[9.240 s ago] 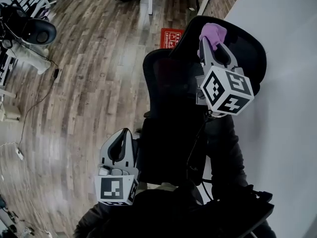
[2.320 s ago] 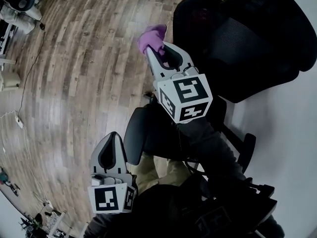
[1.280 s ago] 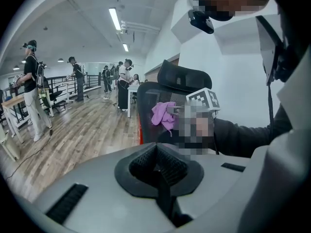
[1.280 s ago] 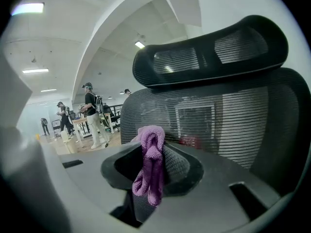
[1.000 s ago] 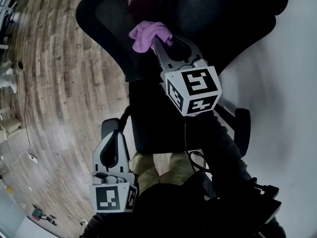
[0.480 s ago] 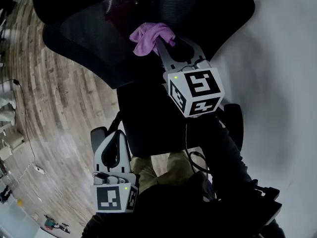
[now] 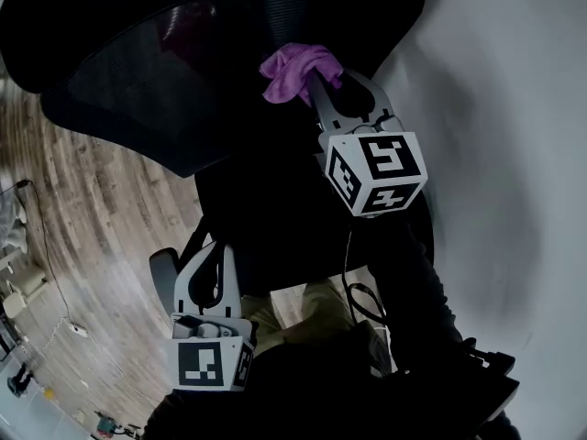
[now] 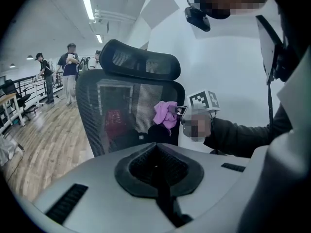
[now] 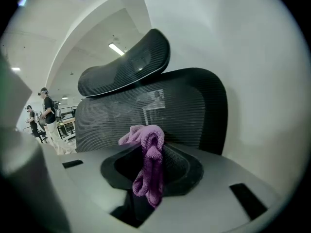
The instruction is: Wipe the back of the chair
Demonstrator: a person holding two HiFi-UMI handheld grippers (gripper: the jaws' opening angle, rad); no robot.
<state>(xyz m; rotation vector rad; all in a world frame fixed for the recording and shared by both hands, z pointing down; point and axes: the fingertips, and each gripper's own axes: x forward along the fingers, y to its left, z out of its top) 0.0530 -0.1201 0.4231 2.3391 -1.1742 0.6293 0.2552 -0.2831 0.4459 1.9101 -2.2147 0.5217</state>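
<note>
While my right gripper (image 7: 321, 81) clenches its jaws on the purple cloth (image 7: 293, 66) at the chair back (image 7: 165, 71), my left gripper (image 7: 215, 250) waits well apart from it, jaws closed and empty. Pressing hard could drag the bunched cloth free.

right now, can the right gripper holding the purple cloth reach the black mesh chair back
Probably yes: the right gripper, shut on the purple cloth, sits close in front of the black mesh chair back, with nothing between them.

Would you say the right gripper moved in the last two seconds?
Yes: the right gripper, with the cloth, went from over the floor to the chair back.
</note>
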